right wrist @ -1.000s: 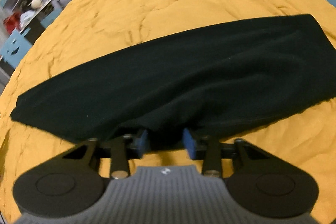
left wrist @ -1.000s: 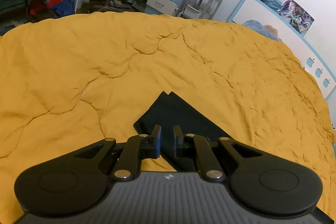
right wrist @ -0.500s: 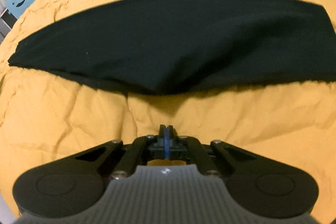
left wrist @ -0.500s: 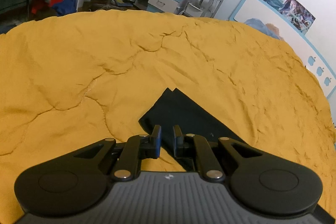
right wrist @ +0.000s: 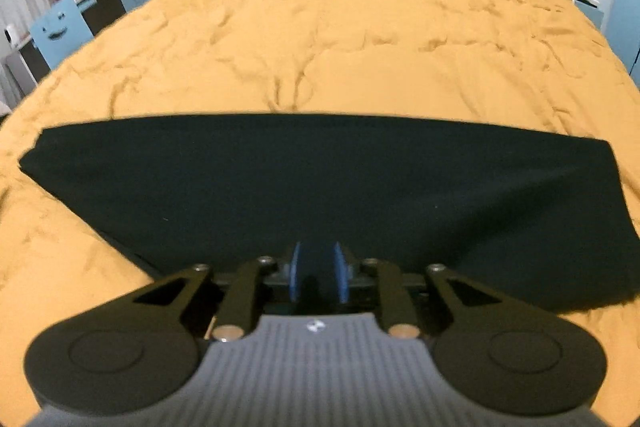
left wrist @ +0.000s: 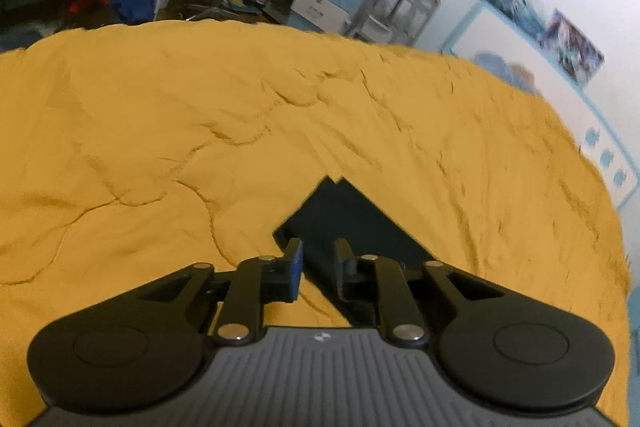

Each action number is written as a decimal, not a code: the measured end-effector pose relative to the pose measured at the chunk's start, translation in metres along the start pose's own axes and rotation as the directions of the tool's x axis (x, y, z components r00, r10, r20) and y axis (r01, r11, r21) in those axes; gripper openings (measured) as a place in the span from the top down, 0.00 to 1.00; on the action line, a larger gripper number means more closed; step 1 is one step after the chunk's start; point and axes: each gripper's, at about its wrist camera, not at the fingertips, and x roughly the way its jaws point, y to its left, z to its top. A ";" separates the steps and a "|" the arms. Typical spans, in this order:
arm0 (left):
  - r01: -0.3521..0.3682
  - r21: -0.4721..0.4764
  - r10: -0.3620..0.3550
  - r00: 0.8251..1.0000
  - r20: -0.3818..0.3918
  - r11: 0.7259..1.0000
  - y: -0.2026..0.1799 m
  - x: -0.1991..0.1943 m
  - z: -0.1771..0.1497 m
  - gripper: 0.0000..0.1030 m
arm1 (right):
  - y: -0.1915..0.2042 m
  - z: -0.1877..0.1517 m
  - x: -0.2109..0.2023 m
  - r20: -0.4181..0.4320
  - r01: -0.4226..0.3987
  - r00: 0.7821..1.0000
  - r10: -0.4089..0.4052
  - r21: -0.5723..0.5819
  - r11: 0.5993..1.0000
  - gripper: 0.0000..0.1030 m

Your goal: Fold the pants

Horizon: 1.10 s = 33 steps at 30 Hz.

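Reopened since half a second ago, when its pads were pressed together short of the cloth, the right gripper (right wrist: 317, 273) was brought forward over the near edge of the pants (right wrist: 320, 183). Its blue pads (right wrist: 296, 273) were parted by a modest gap, dark cloth was seen between and beyond them, and nothing looked pinched yet. The left gripper (left wrist: 318, 269) was hardly shifted; its fingers (left wrist: 295, 263) were held apart by a similar gap, empty, at one end of the pants (left wrist: 344, 219).

The pants were laid flat as a long dark band on the yellow bedspread (right wrist: 360, 27), already folded lengthwise by the look of it. Ahead of the right fingers the band was spread across to both sides. Ahead of the left fingers only a pointed corner was seen, its near edge passing between the tips.

A grasp for the next fold was judged to be in hand. For a clean one, both layers at the edge should be taken deep between the pads, not only the top one. The two ends should be lifted together, so that the cloth is carried over evenly and not dragged into wrinkles.
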 end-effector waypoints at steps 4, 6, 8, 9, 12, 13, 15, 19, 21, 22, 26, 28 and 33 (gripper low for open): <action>0.031 -0.089 -0.032 0.999 -0.011 0.996 0.013 0.013 0.002 0.81 | -0.008 -0.016 0.017 -0.050 -0.011 0.999 0.012 0.020 1.000 0.84; 0.054 -0.130 -0.057 0.998 -0.026 0.990 0.017 0.025 -0.002 0.71 | -0.012 -0.017 0.015 -0.039 -0.027 0.999 0.029 0.030 0.999 0.81; 0.044 -0.156 -0.048 0.999 -0.021 0.987 0.017 0.036 -0.006 0.66 | -0.015 -0.016 0.013 -0.042 -0.034 0.998 0.036 0.035 0.999 0.81; 0.033 -0.167 -0.035 0.999 -0.012 0.985 0.016 0.042 -0.007 0.66 | -0.014 -0.019 0.014 -0.042 -0.034 0.998 0.035 0.030 0.999 0.81; 0.024 -0.203 -0.022 1.000 0.012 0.979 0.016 0.056 -0.009 0.66 | -0.013 -0.027 0.009 -0.034 -0.035 0.999 0.036 0.006 0.999 0.79; 0.012 -0.204 -0.009 1.000 0.019 0.979 0.015 0.059 -0.009 0.66 | -0.013 -0.028 0.009 -0.031 -0.035 0.999 0.035 0.005 0.999 0.79; 0.001 -0.192 0.005 0.999 0.034 0.981 0.012 0.063 -0.010 0.84 | -0.014 -0.029 0.009 -0.025 -0.040 0.999 0.040 0.011 0.999 0.79; -0.015 -0.142 0.020 0.999 0.034 0.990 0.007 0.065 -0.008 0.99 | -0.016 -0.032 0.010 -0.017 -0.052 0.998 0.052 0.023 0.998 0.79; -0.063 -0.135 0.066 0.998 0.015 0.989 0.005 0.071 -0.007 0.99 | -0.016 -0.033 0.010 -0.013 -0.055 0.998 0.056 0.028 0.998 0.79; -0.064 -0.145 0.067 0.998 0.014 0.987 0.006 0.071 -0.007 0.99 | -0.016 -0.033 0.010 -0.012 -0.056 0.998 0.057 0.029 0.998 0.79; -0.093 -0.170 0.097 0.995 0.015 0.981 0.010 0.071 -0.009 0.94 | -0.019 -0.034 0.007 -0.008 -0.063 0.998 0.063 0.042 0.997 0.73; -0.106 -0.166 0.108 0.994 0.007 0.981 0.011 0.073 -0.009 0.93 | -0.020 -0.035 0.006 -0.006 -0.066 0.998 0.066 0.049 0.997 0.71; -0.051 -0.205 0.054 0.999 0.005 0.977 0.018 0.078 -0.011 0.96 | -0.021 -0.036 0.009 -0.008 -0.065 0.998 0.065 0.046 0.997 0.71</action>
